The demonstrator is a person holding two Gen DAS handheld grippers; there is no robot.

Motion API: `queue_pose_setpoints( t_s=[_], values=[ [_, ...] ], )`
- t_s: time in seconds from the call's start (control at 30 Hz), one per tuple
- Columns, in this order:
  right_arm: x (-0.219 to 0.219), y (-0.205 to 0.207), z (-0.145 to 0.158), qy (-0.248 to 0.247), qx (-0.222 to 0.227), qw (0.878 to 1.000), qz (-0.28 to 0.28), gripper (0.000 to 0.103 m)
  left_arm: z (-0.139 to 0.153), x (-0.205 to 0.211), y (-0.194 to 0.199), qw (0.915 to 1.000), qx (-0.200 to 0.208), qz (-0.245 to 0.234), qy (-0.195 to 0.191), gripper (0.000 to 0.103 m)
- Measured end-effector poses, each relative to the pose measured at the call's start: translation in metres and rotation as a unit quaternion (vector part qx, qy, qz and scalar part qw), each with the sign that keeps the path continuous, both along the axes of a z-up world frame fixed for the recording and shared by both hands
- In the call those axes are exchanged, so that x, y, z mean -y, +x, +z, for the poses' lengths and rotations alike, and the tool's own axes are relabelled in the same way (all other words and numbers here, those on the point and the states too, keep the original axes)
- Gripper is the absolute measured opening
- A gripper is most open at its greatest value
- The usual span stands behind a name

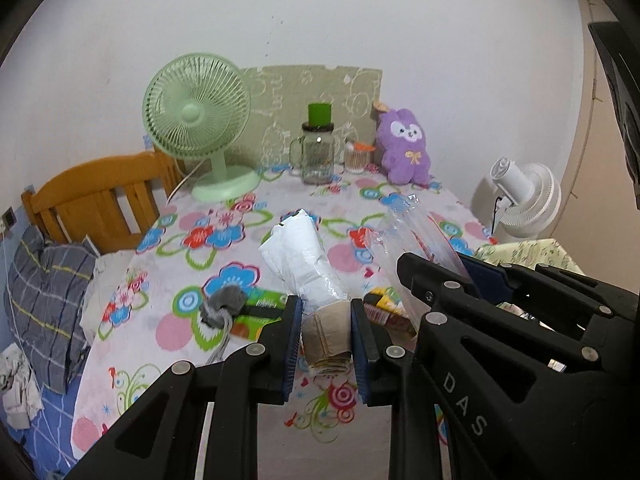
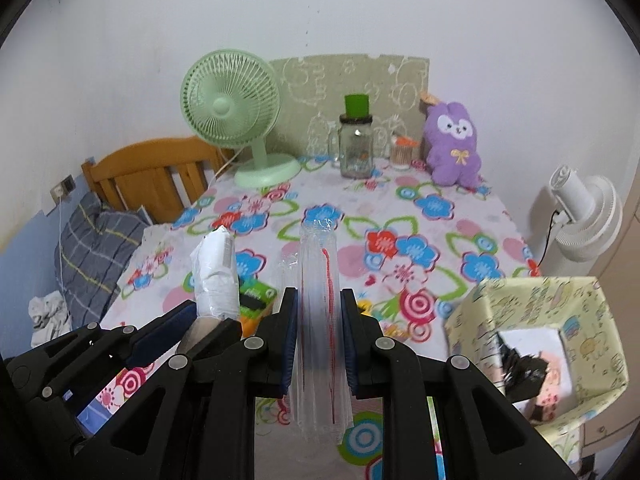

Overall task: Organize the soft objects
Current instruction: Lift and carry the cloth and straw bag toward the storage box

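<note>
Gripping a wrapped tissue packet (image 1: 298, 256), the left tool (image 1: 326, 340) holds it beside the clear zip bag (image 2: 318, 300) clenched upright in the right tool (image 2: 319, 344), seemingly for bagging above the worktop (image 2: 400, 216).

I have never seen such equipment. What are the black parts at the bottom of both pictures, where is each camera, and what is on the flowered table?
The black parts are hand-held tongs; a person holds one pair in each hand, and no robot arm is present. Each picture comes from a wide-angle camera on one pair, looking forward along its two fingers.

In the left view, the left tongs are shut on a rolled bundle of white and brown bags. In the right view, the right tongs are shut on a clear plastic bag with a red line on it.

On the flowered tablecloth stand a green fan, a glass jar with a green lid and a purple plush toy. A paper-covered box is at the right.
</note>
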State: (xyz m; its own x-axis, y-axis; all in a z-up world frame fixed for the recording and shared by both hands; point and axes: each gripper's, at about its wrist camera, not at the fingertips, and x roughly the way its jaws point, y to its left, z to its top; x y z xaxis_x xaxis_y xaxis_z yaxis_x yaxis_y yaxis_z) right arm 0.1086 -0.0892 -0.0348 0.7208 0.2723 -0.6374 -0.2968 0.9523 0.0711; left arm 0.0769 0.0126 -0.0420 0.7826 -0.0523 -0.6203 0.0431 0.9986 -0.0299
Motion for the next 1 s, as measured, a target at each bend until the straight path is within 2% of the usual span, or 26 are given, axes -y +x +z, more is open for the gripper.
queue_pose_setpoints(
  t_s=[0.43, 1.0],
  values=[
    [0.035, 0.005, 0.022, 0.002, 0.025, 0.999, -0.024, 0.023, 0.019, 0.035, 0.010, 0.9991, 0.020, -0.035, 0.010, 0.022],
    [0.096, 0.012, 0.023, 0.001, 0.030, 0.997, -0.071, 0.023, 0.022, 0.093, 0.025, 0.9960, 0.023, -0.086, 0.009, 0.022]
  ],
)
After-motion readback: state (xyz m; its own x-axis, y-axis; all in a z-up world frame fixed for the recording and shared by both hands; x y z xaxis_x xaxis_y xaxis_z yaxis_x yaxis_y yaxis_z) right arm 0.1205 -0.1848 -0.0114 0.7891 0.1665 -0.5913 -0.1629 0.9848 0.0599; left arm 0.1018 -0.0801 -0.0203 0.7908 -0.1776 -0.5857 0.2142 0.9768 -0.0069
